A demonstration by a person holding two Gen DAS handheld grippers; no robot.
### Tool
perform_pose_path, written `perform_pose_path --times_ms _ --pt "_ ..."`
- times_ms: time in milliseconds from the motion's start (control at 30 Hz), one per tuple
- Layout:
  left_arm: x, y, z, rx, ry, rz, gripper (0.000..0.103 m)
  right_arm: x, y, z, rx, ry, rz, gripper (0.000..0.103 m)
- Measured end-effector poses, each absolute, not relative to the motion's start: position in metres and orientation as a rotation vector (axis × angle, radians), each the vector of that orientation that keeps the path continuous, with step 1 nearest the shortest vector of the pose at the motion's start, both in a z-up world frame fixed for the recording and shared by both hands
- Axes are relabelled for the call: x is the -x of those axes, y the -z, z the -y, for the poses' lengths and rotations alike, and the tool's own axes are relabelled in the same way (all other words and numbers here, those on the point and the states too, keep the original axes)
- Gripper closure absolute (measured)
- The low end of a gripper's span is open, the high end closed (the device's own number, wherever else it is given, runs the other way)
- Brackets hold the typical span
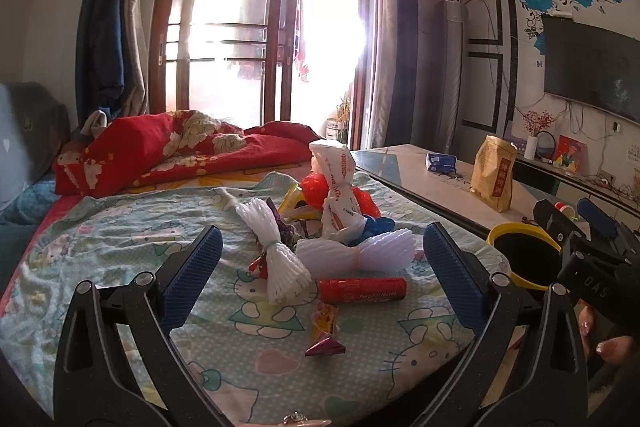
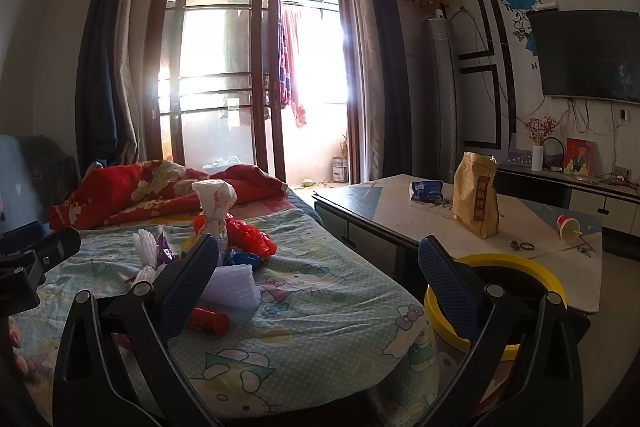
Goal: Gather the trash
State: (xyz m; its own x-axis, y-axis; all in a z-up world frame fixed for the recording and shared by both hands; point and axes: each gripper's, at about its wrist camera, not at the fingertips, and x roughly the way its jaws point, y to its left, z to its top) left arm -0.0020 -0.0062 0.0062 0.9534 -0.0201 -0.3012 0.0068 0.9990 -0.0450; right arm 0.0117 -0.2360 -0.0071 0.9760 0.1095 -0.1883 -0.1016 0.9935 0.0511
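Note:
Trash lies piled on a cartoon-print bedsheet [image 1: 256, 355]. Between my open left gripper's [image 1: 322, 231] fingers lie two white foam nets [image 1: 276, 255] [image 1: 356, 253], a red tube [image 1: 362, 290] and candy wrappers [image 1: 325, 323]. Behind them stand a knotted white plastic bag [image 1: 336, 183] and a red bag [image 1: 314, 189]. A yellow-rimmed bin [image 1: 516, 227] stands off the bed's right edge. My right gripper [image 2: 319, 241] is open and empty over the bed's right part. Its right finger overlaps the bin [image 2: 520, 261]; the red tube [image 2: 208, 321] and a foam net [image 2: 234, 285] lie by its left finger.
A low table [image 2: 400, 223] right of the bed carries a brown pouch [image 2: 476, 203], a blue packet [image 2: 426, 190] and a tipped red cup [image 2: 568, 227]. A red quilt [image 2: 140, 187] lies bunched at the bed's far end. Glass doors stand behind, a TV on the right wall.

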Motion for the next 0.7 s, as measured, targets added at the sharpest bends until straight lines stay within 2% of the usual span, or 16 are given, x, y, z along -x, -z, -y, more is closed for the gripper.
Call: perform_pose_path --times_ms 700 --pt "0.0017 -0.0058 0.0073 0.045 0.012 -0.311 0.011 -0.0087 0.0055 0.2345 -0.036 -0.111 -0.197 0.005"
